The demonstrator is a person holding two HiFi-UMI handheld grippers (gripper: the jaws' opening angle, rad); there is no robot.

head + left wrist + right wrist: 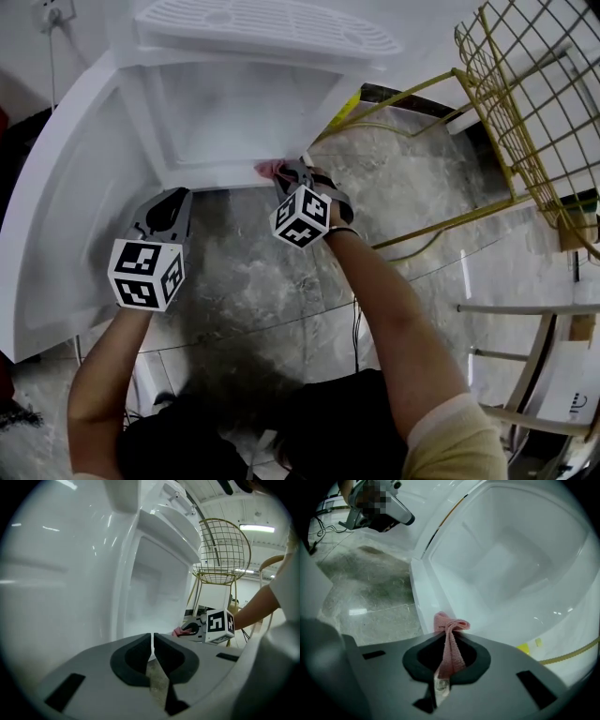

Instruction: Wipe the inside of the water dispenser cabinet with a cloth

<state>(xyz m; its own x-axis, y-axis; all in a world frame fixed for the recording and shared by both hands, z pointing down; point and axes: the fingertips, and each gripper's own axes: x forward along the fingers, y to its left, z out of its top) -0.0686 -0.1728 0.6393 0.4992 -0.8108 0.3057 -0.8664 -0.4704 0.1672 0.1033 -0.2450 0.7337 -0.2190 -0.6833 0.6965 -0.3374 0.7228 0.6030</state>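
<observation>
The white water dispenser cabinet [234, 112] stands open, its door [66, 197] swung out to the left. My right gripper [286, 173] is shut on a pink cloth [447, 641], right at the cabinet's lower front edge [423, 606]; the cloth [270, 169] shows as a small pink bunch there. The cabinet's bare white interior [511, 569] lies just beyond it. My left gripper [167, 208] hangs shut and empty below the cabinet's left corner, its jaws touching [153, 641]. From it I see the cabinet opening [154, 592], the right gripper [190, 629] and the cloth [179, 631].
A gold wire chair [530, 112] stands close on the right, with its legs [412, 94] reaching toward the cabinet. A yellowish cable [412, 248] trails on the marble floor [244, 281]. White furniture legs [525, 356] are at the lower right.
</observation>
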